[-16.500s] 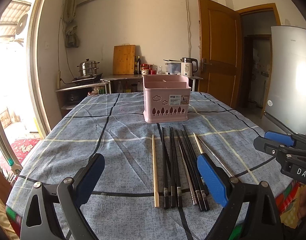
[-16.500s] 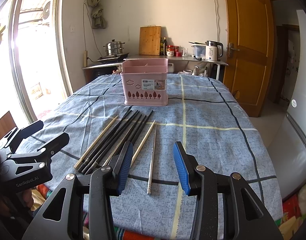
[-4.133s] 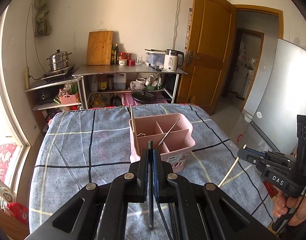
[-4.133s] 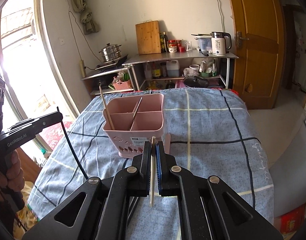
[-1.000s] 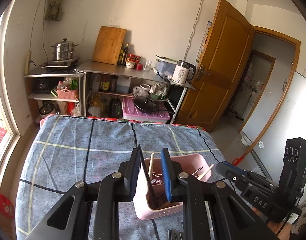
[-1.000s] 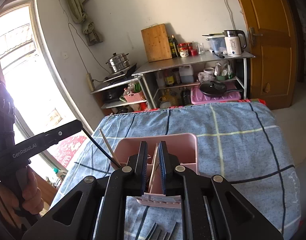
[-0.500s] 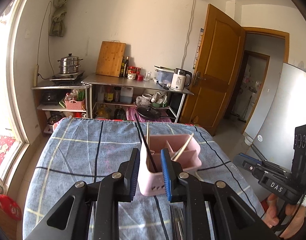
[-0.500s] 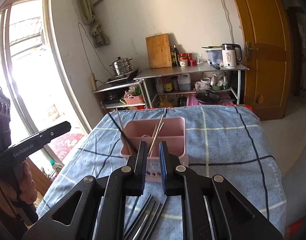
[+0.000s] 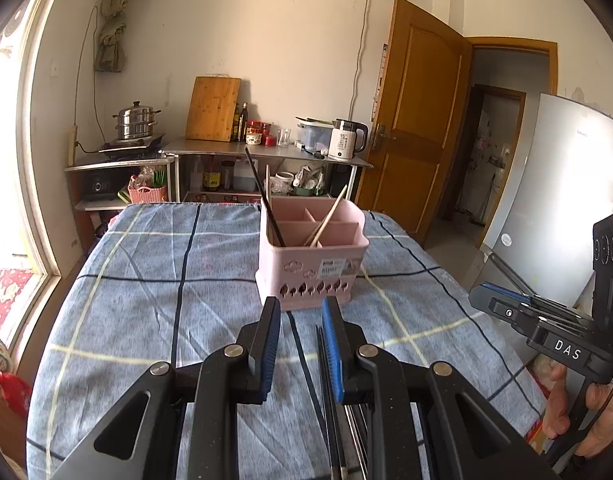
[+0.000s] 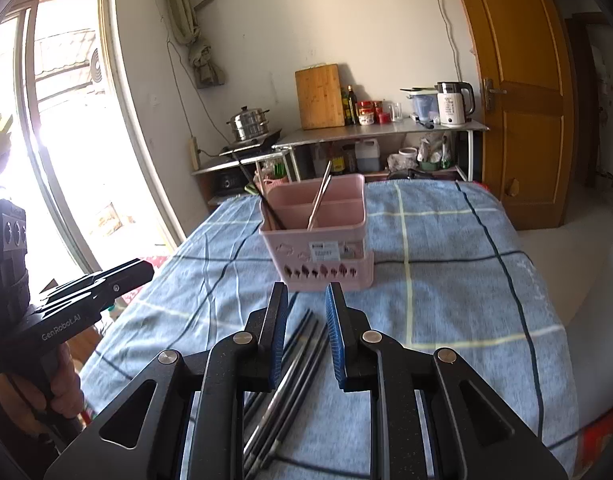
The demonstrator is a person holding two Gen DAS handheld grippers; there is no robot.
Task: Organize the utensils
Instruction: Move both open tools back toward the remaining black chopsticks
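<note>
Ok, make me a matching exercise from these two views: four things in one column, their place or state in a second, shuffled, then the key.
Things
1. black chopstick
2. pink utensil basket
3. left gripper
4. loose chopsticks

Places or states
A. lying flat on the tablecloth, near the camera
B. jaws apart, holding nothing
C. standing on the blue checked cloth, divided into compartments
D. leaning in the basket's left compartment, tip sticking up above the rim

Pairs: 1-D, 2-C, 3-B, 4-A
</note>
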